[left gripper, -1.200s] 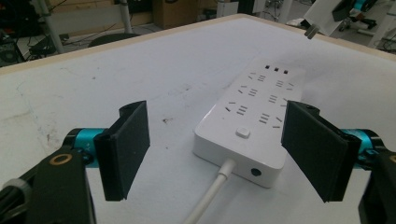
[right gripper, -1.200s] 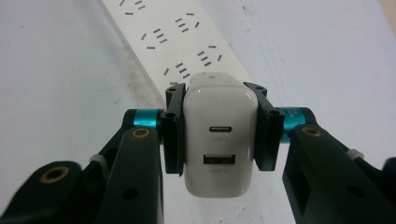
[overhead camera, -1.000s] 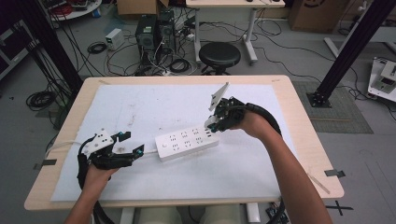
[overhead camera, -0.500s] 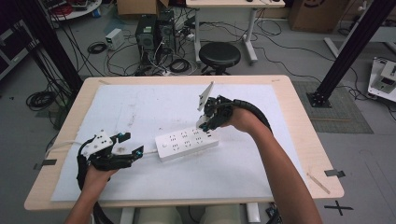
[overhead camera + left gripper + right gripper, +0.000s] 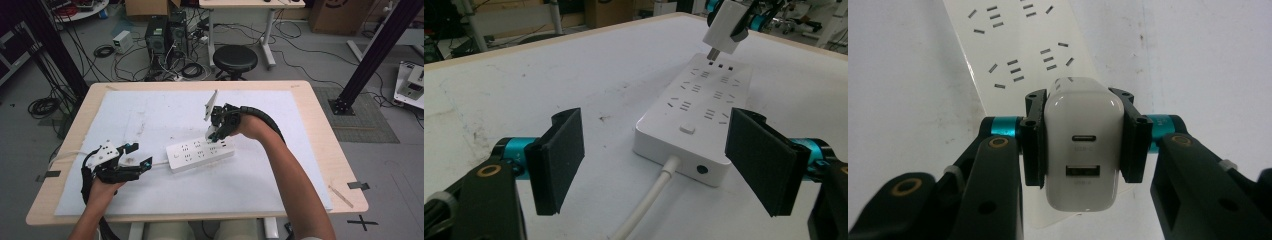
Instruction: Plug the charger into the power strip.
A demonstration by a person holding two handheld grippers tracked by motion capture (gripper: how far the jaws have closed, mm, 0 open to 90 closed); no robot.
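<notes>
A white power strip [image 5: 200, 153] lay flat mid-counter [image 5: 320, 150], many sockets up. Above its far end, the right gripper [image 5: 214, 131] pointed down, jaws clenched on a white charger [image 5: 1082, 145]. The left gripper [image 5: 134, 162] rested nearby, jaws released.

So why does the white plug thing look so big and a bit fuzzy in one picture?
In the right gripper view the white plastic charger block sits right against the camera, so it looms large and soft; in the left gripper view it appears small, far, pale from glare.
</notes>
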